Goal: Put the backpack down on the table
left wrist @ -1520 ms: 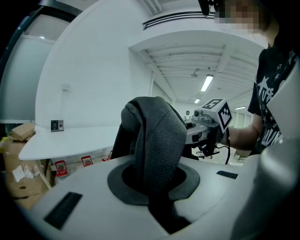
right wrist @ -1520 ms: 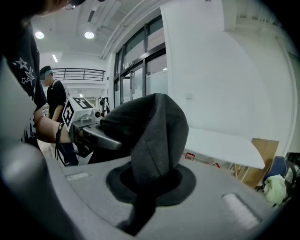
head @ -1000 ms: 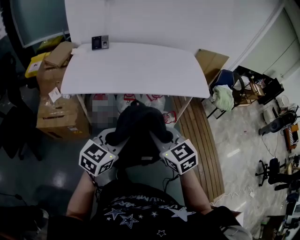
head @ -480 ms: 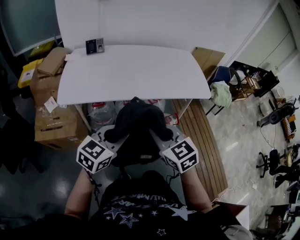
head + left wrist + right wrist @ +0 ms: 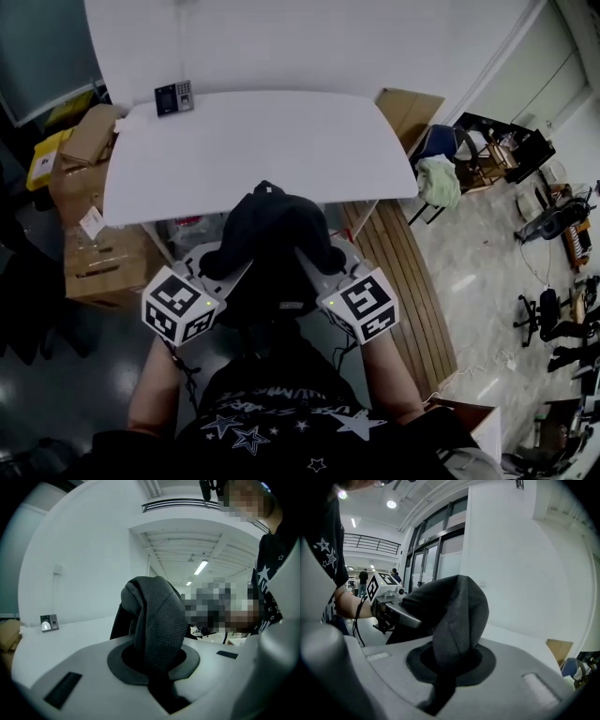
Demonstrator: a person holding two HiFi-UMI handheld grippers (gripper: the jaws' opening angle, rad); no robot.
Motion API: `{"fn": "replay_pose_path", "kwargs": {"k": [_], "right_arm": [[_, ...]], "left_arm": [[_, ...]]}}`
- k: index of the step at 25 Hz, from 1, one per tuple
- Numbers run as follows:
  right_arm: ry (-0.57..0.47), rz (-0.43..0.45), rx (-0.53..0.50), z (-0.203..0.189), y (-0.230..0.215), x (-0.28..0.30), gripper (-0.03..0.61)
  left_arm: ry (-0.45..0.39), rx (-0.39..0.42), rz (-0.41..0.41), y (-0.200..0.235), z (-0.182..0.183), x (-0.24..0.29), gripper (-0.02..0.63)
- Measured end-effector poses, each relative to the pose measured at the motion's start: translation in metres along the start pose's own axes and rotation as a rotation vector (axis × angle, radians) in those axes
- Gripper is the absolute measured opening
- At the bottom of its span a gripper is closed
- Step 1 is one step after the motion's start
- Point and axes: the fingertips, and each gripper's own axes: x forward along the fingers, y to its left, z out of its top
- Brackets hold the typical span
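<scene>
A black backpack (image 5: 270, 248) hangs between my two grippers, its top just over the near edge of the white table (image 5: 272, 141). My left gripper (image 5: 228, 275) is shut on a black mesh strap (image 5: 157, 625) of the backpack. My right gripper (image 5: 314, 265) is shut on another strap (image 5: 452, 630) at the bag's right side. In the right gripper view the left gripper's marker cube (image 5: 378, 587) shows behind the bag. The bag's lower part is hidden behind the grippers.
A small grey keypad device (image 5: 173, 97) lies at the table's far left corner. Cardboard boxes (image 5: 89, 216) stand left of the table, plastic bags beneath it. A wooden strip of floor (image 5: 394, 281) and a chair with cloth (image 5: 445, 178) lie to the right.
Both grippers have carried the backpack forward toward the table; its top has gone from short of the near edge to just over it. Both grips are unchanged.
</scene>
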Motion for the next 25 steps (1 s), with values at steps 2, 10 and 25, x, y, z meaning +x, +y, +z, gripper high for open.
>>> {"fn": "replay_pose_path", "kwargs": {"k": [2, 10, 25], "right_arm": [[-0.001, 0.008, -0.015, 0.001, -0.013, 0.004, 0.025], [-0.060, 0.046, -0.089, 0.037, -0.072, 0.020, 0.025], [-0.221, 0.149, -0.155, 0.087, -0.193, 0.058, 0.025]], "left_arm": [[0.010, 0.008, 0.009, 0.006, 0.007, 0.009, 0.051], [0.010, 0.016, 0.044, 0.042, 0.052, 0.047, 0.051], [-0.052, 0.055, 0.208, 0.112, 0.132, 0.120, 0.051]]}}
